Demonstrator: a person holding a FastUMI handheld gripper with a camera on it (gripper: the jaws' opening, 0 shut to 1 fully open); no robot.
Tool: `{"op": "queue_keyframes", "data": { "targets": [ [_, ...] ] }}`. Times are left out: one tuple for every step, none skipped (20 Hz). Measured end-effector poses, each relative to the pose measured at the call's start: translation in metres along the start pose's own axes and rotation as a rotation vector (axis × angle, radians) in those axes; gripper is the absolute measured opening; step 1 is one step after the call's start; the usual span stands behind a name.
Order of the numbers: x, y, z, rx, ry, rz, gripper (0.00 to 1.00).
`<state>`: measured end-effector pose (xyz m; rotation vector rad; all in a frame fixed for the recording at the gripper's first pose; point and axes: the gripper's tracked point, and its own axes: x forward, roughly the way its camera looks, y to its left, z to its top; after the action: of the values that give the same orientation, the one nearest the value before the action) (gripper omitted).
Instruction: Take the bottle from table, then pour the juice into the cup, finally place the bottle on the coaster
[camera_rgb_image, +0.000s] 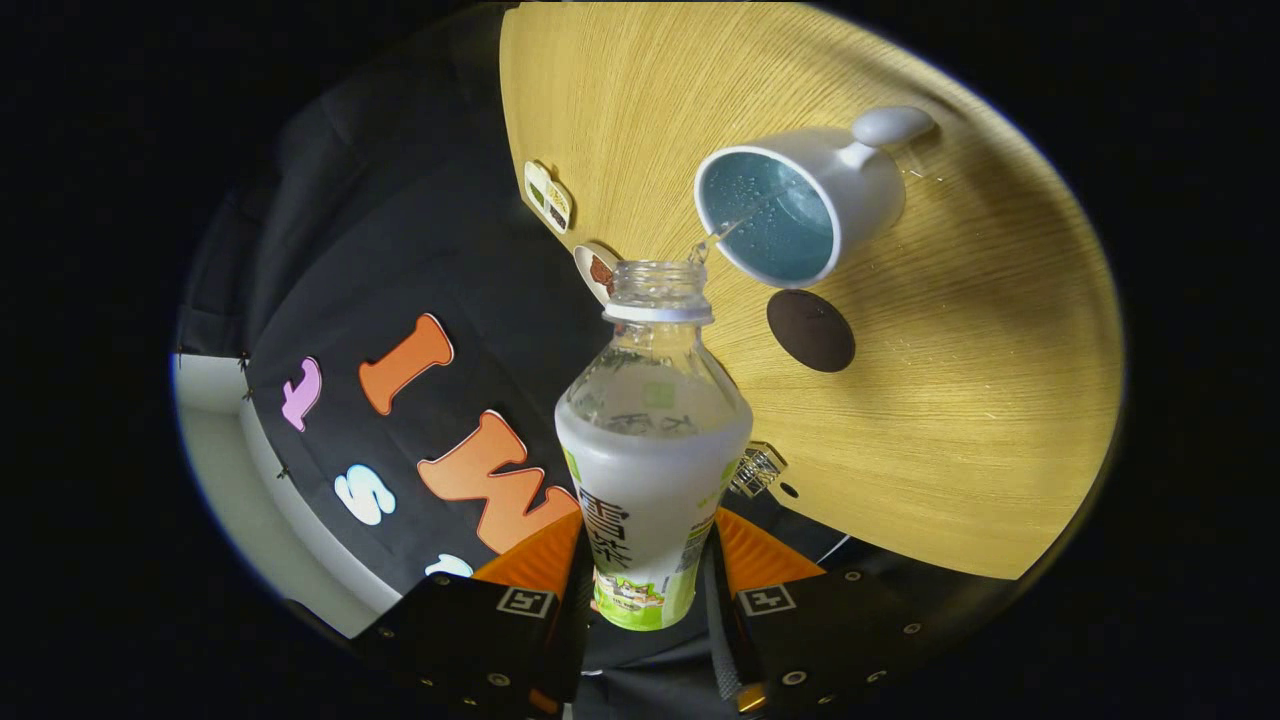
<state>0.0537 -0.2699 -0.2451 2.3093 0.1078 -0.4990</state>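
While the bottle (650, 450) tips forward, juice is streaming into the cup (795, 205)!

Gripper (650, 590) is clamped on the bottle's lower body, both fingers pressing its labelled sides, and the long axis runs straight ahead from the fingers, open mouth leading. A thin stream leaves the lip and lands inside the cup, just beyond and to the right of the mouth. And the dark round coaster (810, 330) sits on the wooden table (960, 420) nearer than the cup, right beside the bottle's neck, so the set-down looks like a short swing right once the bottle comes upright.
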Motion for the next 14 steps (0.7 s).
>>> {"op": "queue_keyframes", "data": {
  "targets": [
    [0.0002, 0.0017, -0.0002, 0.008, 0.003, 0.006, 0.52],
    [-0.0004, 0.0047, -0.0008, 0.018, 0.008, 0.016, 0.52],
    [-0.0001, 0.0044, -0.0006, 0.023, 0.010, 0.018, 0.52],
    [0.0014, 0.0035, -0.0012, 0.025, 0.014, 0.019, 0.52],
    [0.0017, 0.0037, -0.0013, 0.029, 0.018, 0.023, 0.52],
    [0.0014, 0.0040, -0.0017, 0.033, 0.019, 0.025, 0.52],
    [0.0008, 0.0045, -0.0031, 0.040, 0.024, 0.028, 0.52],
    [0.0005, 0.0058, -0.0015, 0.045, 0.020, 0.030, 0.52],
    [0.0017, 0.0044, 0.0003, 0.041, 0.015, 0.027, 0.52],
    [0.0024, 0.0030, 0.0012, 0.033, 0.008, 0.025, 0.52],
    [0.0025, 0.0041, 0.0023, 0.022, 0.001, 0.022, 0.52],
    [0.0039, 0.0050, 0.0021, 0.009, 0.001, 0.024, 0.52],
    [0.0031, 0.0037, 0.0008, -0.008, 0.004, 0.023, 0.52],
    [0.0042, 0.0008, 0.0015, -0.024, 0.004, 0.021, 0.52]
  ]
}}
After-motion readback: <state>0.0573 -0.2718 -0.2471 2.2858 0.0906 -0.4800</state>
